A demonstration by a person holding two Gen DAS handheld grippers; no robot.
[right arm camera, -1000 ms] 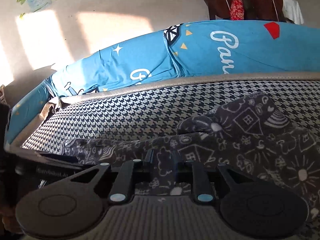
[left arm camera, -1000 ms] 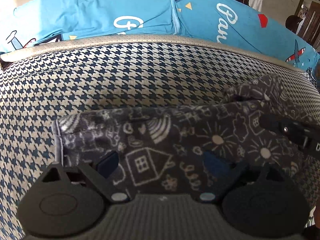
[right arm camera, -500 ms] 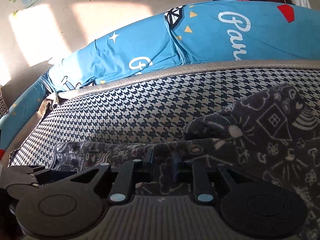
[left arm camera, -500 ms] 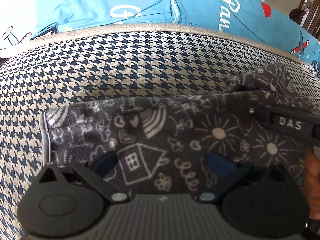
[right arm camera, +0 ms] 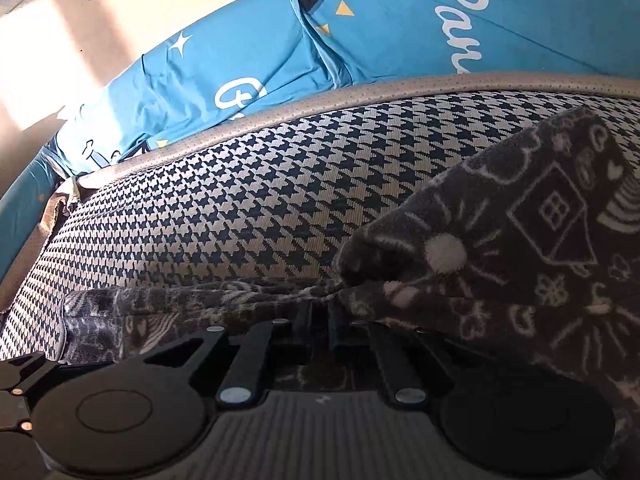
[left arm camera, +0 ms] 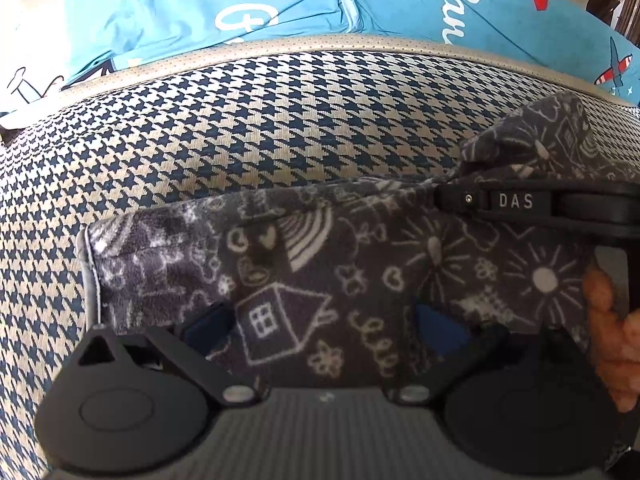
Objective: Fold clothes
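A: Garment? Where?
B: Dark doodle-print fleece (left arm camera: 320, 280), lying flat along near edge of houndstooth cushion (left arm camera: 260, 120); far-right portion bunched up into a hump. Blue printed sheet (left arm camera: 280, 0) beyond far edge.
A: Left claw (left arm camera: 324, 324)?
B: Spread wide, over the fleece near its left hem, nothing pinched.
A: Right claw (right arm camera: 318, 312)?
B: Drawn together, apparently clamped on the fleece's upper edge; pad contact partly hidden by fabric.
A: Step?
B: Probably gripping for a fold. Only one grip made.
A: Next?
B: Likely needs left claw closed on the hem corner, then both lifted together. Risk: bunched side dragging, uneven fold.
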